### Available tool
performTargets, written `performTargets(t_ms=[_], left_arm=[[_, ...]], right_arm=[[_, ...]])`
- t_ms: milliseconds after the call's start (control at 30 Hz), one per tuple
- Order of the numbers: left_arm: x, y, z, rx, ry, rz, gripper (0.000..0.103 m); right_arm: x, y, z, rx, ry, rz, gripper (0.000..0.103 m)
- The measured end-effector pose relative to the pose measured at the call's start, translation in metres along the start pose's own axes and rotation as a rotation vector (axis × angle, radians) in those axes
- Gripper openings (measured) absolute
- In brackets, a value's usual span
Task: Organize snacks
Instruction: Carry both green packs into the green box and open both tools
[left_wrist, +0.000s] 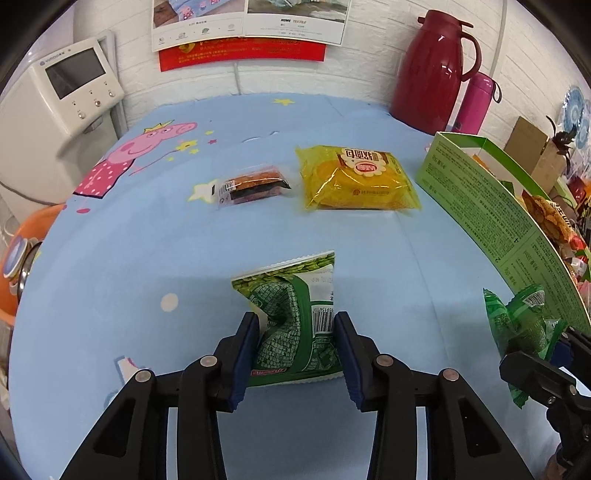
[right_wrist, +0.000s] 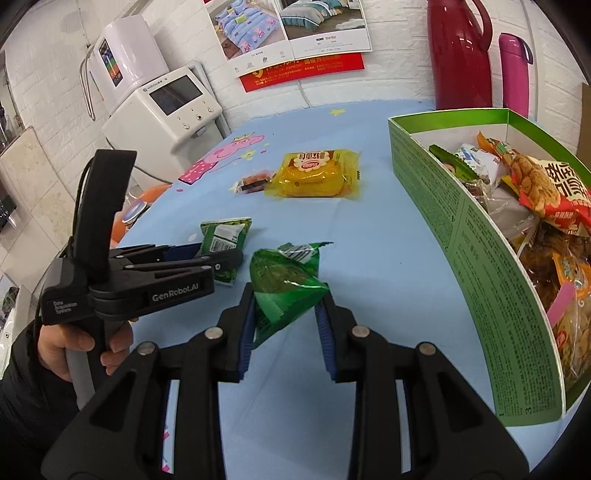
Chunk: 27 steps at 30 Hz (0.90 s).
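My left gripper (left_wrist: 297, 325) is shut on a green-and-white pea snack packet (left_wrist: 291, 314), squeezed between its blue pads; the same packet (right_wrist: 225, 240) shows in the right wrist view. My right gripper (right_wrist: 286, 306) is shut on a shiny green snack bag (right_wrist: 286, 288), also seen at the right edge of the left wrist view as a green bag (left_wrist: 517, 325). A yellow bread packet (left_wrist: 356, 179) and a small dark-and-orange snack packet (left_wrist: 251, 184) lie further back on the blue cloth. The green box (right_wrist: 476, 236) on the right holds several snacks.
A red thermos jug (left_wrist: 432, 70) and a pink bottle (left_wrist: 476, 103) stand at the back right by the wall. A white appliance (left_wrist: 55, 110) stands off the table's left side, with an orange object (left_wrist: 22, 258) below it. A person's hand (right_wrist: 74, 347) grips the left tool's handle.
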<state>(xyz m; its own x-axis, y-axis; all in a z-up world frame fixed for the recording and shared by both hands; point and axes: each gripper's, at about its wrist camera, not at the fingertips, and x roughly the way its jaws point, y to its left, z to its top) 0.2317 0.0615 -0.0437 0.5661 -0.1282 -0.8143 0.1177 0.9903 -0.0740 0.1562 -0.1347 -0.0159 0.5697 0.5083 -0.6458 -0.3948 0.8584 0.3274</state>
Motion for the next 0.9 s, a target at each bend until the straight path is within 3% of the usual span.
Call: performTargets(t_ms=[200, 500, 667, 767, 900], left_arm=[[-0.011, -0.006, -0.003, -0.012, -0.008, 0.021, 0.036], [-0.056, -0.046, 0.009, 0.04, -0.105, -0.017, 0.036], [-0.074, -0.085, 0.03, 0.079, -0.159, -0.089, 0.036], [-0.08, -0.113, 0.046, 0.102, -0.19, -0.134, 0.036], [-0.078, -0.152, 0.067, 0.144, -0.217, -0.174, 0.036]], right_arm=[[-0.011, -0.005, 0.002, 0.014, -0.03, 0.006, 0.033], [-0.049, -0.019, 0.014, 0.038, -0.153, -0.033, 0.033], [-0.087, -0.048, 0.019, 0.096, -0.268, -0.116, 0.033], [-0.11, -0.073, 0.018, 0.139, -0.338, -0.23, 0.033], [-0.123, -0.106, 0.016, 0.216, -0.366, -0.339, 0.033]])
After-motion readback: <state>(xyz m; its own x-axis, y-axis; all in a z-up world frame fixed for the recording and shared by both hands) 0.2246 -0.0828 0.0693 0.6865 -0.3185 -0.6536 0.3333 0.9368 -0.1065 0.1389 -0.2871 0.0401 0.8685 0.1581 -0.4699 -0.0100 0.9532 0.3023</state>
